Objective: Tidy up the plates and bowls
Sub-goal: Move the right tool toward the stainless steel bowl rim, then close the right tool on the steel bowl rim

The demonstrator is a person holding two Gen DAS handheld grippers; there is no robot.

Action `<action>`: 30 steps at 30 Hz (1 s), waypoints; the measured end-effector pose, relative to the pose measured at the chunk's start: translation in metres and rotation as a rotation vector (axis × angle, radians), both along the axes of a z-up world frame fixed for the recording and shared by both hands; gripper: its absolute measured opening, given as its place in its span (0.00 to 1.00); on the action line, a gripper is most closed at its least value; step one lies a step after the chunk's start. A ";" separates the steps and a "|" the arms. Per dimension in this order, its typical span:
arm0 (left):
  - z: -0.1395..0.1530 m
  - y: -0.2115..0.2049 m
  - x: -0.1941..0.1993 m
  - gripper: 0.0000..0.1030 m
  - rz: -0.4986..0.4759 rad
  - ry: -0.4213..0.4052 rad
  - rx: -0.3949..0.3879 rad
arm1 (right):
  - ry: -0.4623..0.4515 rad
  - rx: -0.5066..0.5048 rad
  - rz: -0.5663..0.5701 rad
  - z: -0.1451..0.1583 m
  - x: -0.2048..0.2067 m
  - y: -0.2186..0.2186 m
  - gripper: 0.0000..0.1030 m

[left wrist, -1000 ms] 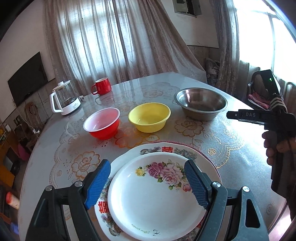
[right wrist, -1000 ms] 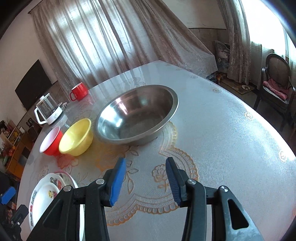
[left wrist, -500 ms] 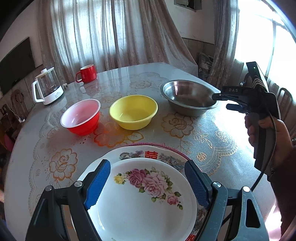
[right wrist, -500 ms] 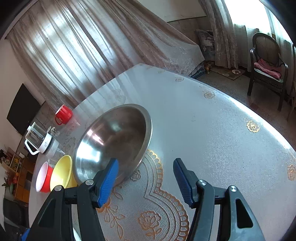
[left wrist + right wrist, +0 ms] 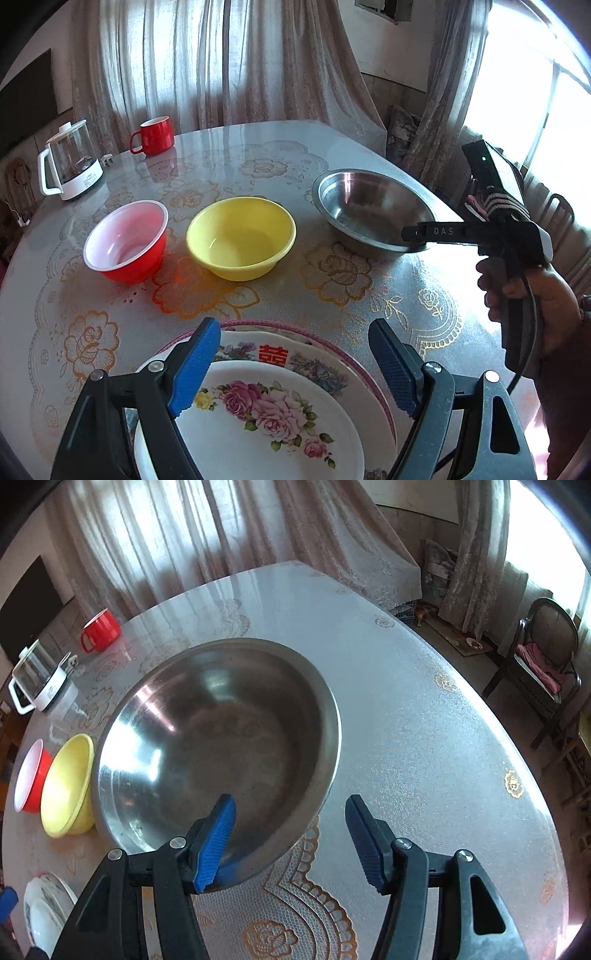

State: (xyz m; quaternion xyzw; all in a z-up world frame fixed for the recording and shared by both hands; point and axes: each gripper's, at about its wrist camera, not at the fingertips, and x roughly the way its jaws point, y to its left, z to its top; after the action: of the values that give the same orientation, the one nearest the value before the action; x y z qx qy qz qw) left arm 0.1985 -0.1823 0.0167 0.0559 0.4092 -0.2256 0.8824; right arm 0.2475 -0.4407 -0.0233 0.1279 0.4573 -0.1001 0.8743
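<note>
Now right claw (image 5: 290, 830) spread astride steel bowl (image 5: 221, 738) rim — no grip, left claw (image 5: 295, 365) wide over stacked plates (image 5: 280, 417)

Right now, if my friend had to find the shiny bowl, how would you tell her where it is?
Find the round table with the flowery cover. Three bowls sit in a row there: red bowl, yellow bowl, then the steel bowl at the window end. It is the biggest, and the only silver metal one.
</note>
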 end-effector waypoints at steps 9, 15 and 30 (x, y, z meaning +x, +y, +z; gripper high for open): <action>-0.003 -0.020 0.020 0.81 -0.020 0.057 -0.048 | 0.050 0.041 0.209 0.009 -0.029 0.018 0.61; -0.014 -0.034 0.031 0.80 -0.026 0.118 -0.067 | 0.053 0.094 0.270 0.010 -0.059 0.017 0.60; -0.027 -0.068 0.063 0.59 0.006 0.196 -0.061 | -0.096 0.005 0.089 0.025 -0.044 -0.003 0.61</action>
State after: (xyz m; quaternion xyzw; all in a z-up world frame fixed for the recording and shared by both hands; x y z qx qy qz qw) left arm 0.2618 -0.2499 -0.0099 0.0053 0.4866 -0.2399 0.8401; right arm 0.2031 -0.4433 0.0013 0.1143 0.4202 -0.0537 0.8986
